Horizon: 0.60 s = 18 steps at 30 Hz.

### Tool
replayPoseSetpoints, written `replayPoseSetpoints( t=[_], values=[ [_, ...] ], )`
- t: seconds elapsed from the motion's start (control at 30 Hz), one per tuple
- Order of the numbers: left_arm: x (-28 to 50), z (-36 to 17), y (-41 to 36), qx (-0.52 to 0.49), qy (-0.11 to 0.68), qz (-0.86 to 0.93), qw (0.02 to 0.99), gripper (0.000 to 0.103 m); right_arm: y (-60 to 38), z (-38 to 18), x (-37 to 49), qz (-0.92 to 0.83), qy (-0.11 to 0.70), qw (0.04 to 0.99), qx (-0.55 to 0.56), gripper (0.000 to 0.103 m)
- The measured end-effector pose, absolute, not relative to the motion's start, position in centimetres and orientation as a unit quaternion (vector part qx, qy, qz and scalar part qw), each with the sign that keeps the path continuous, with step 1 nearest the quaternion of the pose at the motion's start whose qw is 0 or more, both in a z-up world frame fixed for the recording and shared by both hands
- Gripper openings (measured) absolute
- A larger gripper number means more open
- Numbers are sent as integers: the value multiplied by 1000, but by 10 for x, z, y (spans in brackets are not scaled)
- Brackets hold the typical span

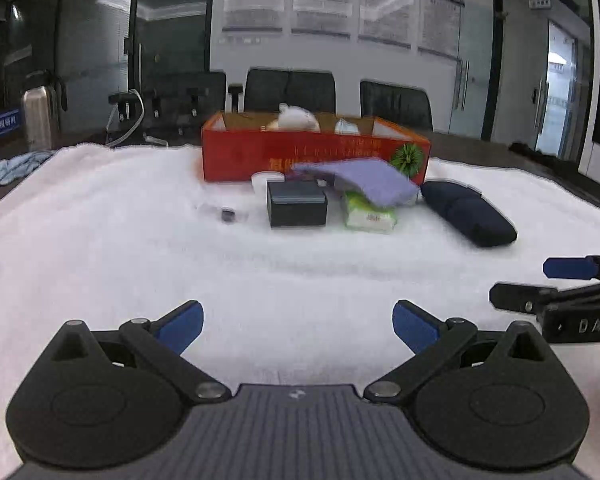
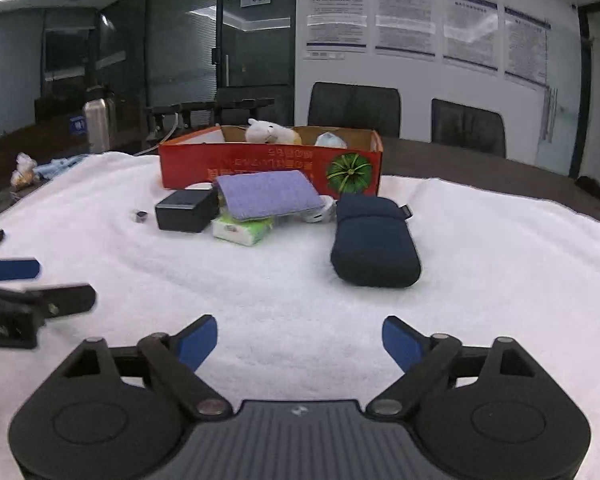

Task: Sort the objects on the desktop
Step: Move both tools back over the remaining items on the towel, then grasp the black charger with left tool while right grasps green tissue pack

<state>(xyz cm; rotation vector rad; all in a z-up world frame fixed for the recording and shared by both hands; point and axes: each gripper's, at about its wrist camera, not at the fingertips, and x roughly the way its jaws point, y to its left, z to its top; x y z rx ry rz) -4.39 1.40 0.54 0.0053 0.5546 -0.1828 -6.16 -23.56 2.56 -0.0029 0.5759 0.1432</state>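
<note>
A red cardboard box (image 1: 316, 156) (image 2: 268, 164) stands at the back of a white towel (image 1: 140, 240) (image 2: 480, 260) and holds a white plush toy (image 2: 266, 132). In front of it lie a purple cloth (image 2: 268, 194), a black box (image 1: 296, 204) (image 2: 186, 210), a green tissue pack (image 1: 368, 216) (image 2: 242, 230), a dark blue pouch (image 1: 468, 212) (image 2: 374, 240) and a small dark item (image 1: 228, 215). My left gripper (image 1: 298, 322) is open and empty over bare towel. My right gripper (image 2: 300, 340) is open and empty too, some way short of the pouch.
A steel flask (image 1: 40, 116) and a light blue cloth (image 1: 8, 170) sit at the far left beyond the towel. Black chairs (image 1: 290, 90) stand behind the table. In the left wrist view the right gripper's fingers (image 1: 572, 268) enter from the right edge.
</note>
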Motion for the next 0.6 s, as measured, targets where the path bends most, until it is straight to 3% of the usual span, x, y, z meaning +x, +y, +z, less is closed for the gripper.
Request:
replayPoseSetpoints(
  t=[0.17, 0.4, 0.6],
  values=[
    [-47, 5, 16, -5, 270, -83, 959, 103, -245, 23, -61, 59, 284, 956, 29, 90],
    [-40, 37, 16, 36, 263, -107, 958, 103, -237, 45, -55, 147, 311, 939, -18, 89],
    [43, 58, 3, 34, 265, -127, 955, 103, -223, 65, 9, 185, 312, 932, -16, 80]
  ],
)
